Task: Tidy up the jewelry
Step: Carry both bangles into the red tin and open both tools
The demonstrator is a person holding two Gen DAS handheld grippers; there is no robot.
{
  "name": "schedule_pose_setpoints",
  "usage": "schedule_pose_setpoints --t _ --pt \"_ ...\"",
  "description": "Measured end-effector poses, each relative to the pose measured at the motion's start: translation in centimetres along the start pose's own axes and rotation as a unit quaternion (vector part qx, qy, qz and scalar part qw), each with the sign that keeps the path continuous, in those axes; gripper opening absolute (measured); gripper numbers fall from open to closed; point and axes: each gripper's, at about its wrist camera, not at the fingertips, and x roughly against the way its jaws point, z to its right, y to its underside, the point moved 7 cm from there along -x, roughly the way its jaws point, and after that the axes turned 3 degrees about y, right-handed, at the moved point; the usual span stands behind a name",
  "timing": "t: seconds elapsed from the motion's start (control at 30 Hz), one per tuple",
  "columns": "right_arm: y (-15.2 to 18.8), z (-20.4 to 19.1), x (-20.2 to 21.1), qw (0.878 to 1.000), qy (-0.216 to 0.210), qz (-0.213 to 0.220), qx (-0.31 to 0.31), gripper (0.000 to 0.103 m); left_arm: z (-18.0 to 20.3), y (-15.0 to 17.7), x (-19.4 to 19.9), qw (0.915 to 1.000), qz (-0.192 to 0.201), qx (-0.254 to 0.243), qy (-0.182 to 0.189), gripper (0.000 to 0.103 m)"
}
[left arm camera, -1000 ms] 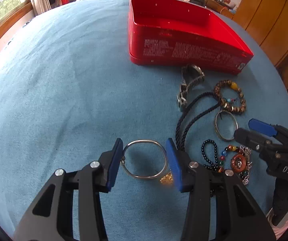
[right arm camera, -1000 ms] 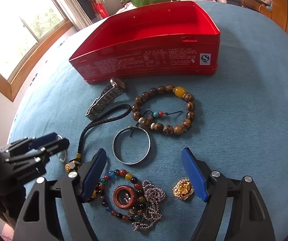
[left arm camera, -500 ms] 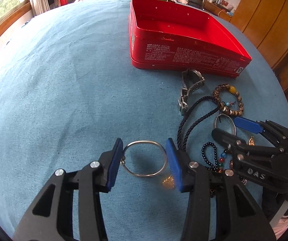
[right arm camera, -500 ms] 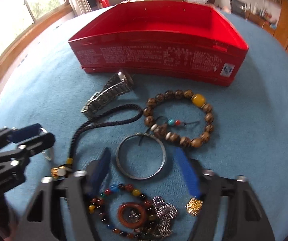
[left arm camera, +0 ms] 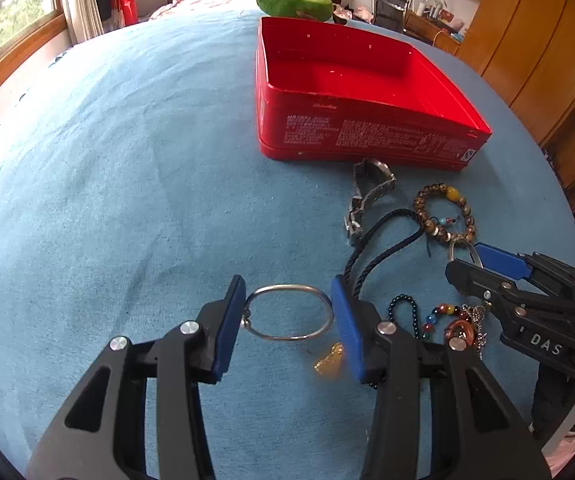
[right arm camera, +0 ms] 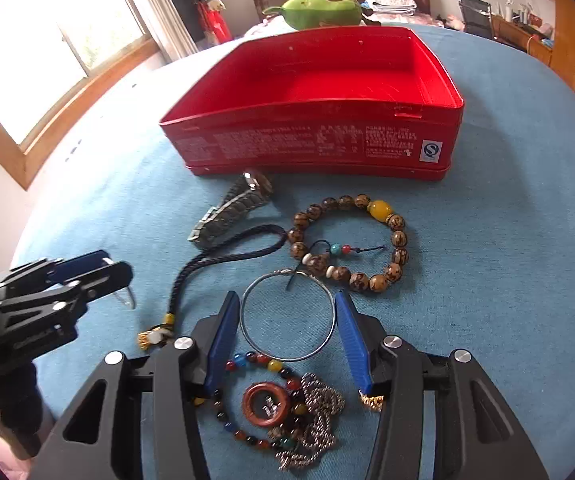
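My left gripper (left arm camera: 287,312) is shut on a thin silver bangle (left arm camera: 311,294) and holds it off the blue cloth; it also shows in the right wrist view (right arm camera: 87,272). My right gripper (right arm camera: 287,320) is shut on a second silver bangle (right arm camera: 327,336), its pads touching both sides; it shows at the right in the left wrist view (left arm camera: 483,264). The open red tin box (right arm camera: 319,140) stands empty behind the jewelry, also in the left wrist view (left arm camera: 367,136).
On the cloth lie a metal watch (right arm camera: 231,212), a wooden bead bracelet (right arm camera: 391,240), a dark braided cord (right arm camera: 223,260), a coloured bead bracelet with a chain and red ring (right arm camera: 265,404) and a gold charm (left arm camera: 329,362). A green plush (right arm camera: 321,10) lies behind the box.
My right gripper moved forward over the second bangle and closed on it. My left gripper rose with its bangle, still held.
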Motion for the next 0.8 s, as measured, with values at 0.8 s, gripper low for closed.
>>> schedule_pose_setpoints --t 0.8 --pt "-16.0 6.2 -1.8 0.997 -0.028 0.053 -0.055 0.049 4.8 -16.8 -2.1 0.9963 0.078 -0.002 0.036 0.043"
